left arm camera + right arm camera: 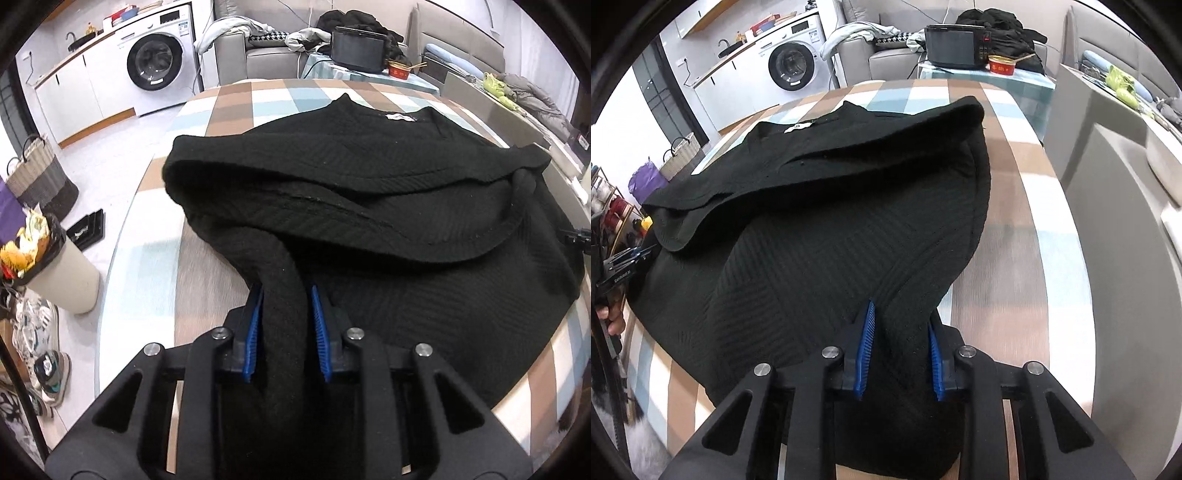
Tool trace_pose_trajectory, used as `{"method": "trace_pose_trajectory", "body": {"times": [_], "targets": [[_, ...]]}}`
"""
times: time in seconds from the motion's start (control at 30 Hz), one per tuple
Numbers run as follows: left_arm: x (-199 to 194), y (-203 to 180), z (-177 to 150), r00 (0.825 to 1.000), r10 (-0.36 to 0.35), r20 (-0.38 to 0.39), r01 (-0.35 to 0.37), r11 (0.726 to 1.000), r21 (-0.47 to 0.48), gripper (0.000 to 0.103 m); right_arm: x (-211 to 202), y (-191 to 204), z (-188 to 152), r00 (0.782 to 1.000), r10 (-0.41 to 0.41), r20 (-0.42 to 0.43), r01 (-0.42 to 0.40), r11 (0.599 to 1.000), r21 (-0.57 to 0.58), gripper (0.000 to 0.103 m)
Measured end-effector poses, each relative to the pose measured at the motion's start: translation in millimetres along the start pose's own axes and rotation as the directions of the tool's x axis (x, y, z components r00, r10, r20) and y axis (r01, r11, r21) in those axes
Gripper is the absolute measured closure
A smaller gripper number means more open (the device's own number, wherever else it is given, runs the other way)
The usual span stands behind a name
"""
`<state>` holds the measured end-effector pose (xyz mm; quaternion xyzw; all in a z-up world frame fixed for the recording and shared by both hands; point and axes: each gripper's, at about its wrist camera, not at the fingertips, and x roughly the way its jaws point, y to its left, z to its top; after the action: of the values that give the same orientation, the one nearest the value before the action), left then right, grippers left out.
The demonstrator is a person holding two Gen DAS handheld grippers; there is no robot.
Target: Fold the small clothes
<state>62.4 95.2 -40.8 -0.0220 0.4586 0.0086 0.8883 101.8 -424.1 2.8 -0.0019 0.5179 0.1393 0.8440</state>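
The black ribbed knit sweater (369, 229) is lying spread on the checked-cloth counter (258, 99), partly doubled over. The left gripper (286, 325) and right gripper (901, 343) are each clenching a bunched near edge between their jaws. Carrying both corners forward evenly, level and taut, should be keeping the fold square.
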Motion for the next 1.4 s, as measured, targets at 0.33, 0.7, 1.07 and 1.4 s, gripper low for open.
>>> {"method": "trace_pose_trajectory", "body": {"times": [0.33,0.7,1.07,1.4], "targets": [[-25,30,15,0.998,-0.039,0.051,0.044,0.994,-0.102,0.065,-39,-30,25,0.99,-0.006,0.14,-0.014,0.99,0.143,0.061],[-30,73,70,0.991,-0.014,0.132,0.051,0.959,-0.278,0.043,-23,-56,90,0.958,0.094,0.271,-0.187,0.921,0.341,0.059],[2,74,74,0.994,-0.08,0.074,0.099,0.947,-0.307,0.079,-7,-56,93,0.96,0.142,0.243,-0.226,0.903,0.365,0.053],[7,77,82,0.99,-0.103,0.096,0.128,0.941,-0.313,0.094,10,-75,89,0.974,0.132,0.184,-0.207,0.85,0.484,0.067]]}}
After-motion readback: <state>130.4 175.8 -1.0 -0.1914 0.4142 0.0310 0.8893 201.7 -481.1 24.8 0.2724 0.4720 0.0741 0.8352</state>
